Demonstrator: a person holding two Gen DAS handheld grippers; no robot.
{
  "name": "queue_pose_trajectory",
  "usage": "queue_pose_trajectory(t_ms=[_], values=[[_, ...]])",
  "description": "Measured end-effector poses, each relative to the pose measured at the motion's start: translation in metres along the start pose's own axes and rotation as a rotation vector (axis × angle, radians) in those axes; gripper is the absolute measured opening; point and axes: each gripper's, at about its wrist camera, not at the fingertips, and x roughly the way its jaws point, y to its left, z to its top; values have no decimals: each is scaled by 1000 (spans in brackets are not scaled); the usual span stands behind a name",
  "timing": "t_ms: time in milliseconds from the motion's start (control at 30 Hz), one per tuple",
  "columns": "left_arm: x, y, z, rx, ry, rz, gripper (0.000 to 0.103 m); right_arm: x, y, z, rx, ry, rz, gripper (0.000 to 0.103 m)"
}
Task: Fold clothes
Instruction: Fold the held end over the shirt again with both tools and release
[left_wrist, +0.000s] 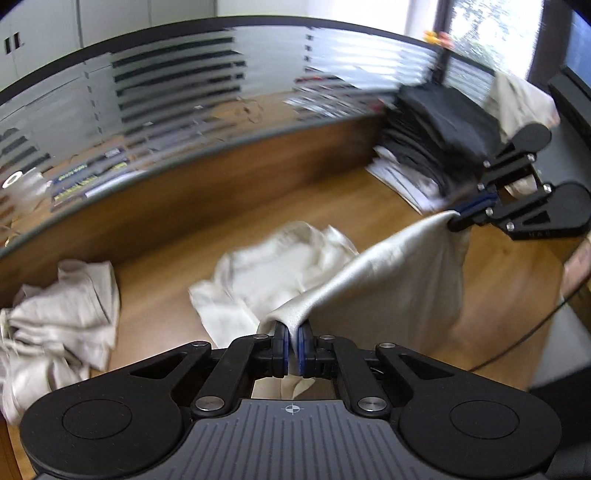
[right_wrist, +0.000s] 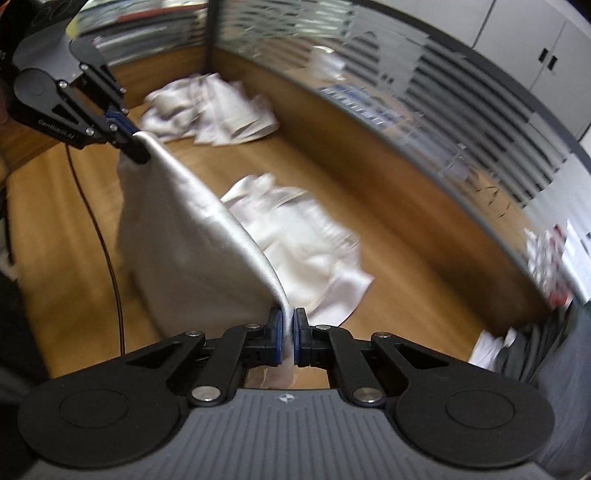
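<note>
A cream-white cloth (left_wrist: 388, 273) hangs stretched in the air between both grippers above the wooden table (left_wrist: 166, 325). My left gripper (left_wrist: 291, 330) is shut on one corner of the cloth, its blue pads pinching the fabric. My right gripper (left_wrist: 460, 214) is shut on the other corner at the right of the left wrist view. In the right wrist view the same cloth (right_wrist: 192, 236) runs from my right gripper (right_wrist: 288, 317) up to the left gripper (right_wrist: 135, 142) at the upper left. Its lower part droops towards the table.
A crumpled white garment (left_wrist: 273, 266) lies on the table behind the held cloth, also the white garment (right_wrist: 306, 236). Another rumpled pile (left_wrist: 55, 325) sits at the left, the pile (right_wrist: 210, 107). Folded dark clothes (left_wrist: 439, 125) are stacked at the far right. A striped partition (left_wrist: 184, 92) borders the table.
</note>
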Motion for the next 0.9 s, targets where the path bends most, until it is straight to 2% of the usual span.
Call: queue_pose_trajectory(t_ms=[100, 300, 500, 700, 733, 800, 900], values=[[25, 28, 22, -25, -3, 14, 7, 26, -28, 22, -5, 4, -2, 6], [102, 84, 39, -131, 67, 14, 7, 107, -78, 49, 26, 71, 30, 6], [170, 115, 37, -193, 146, 6, 7, 185, -105, 49, 68, 151, 71, 6], [214, 133, 30, -249, 199, -23, 11, 223, -114, 38, 112, 198, 88, 8], [211, 137, 30, -264, 190, -24, 14, 227, -114, 37, 117, 204, 88, 9], [206, 144, 29, -294, 174, -27, 18, 228, -116, 33, 129, 207, 80, 22], [198, 155, 28, -339, 149, -31, 33, 222, -120, 28, 167, 201, 60, 34]])
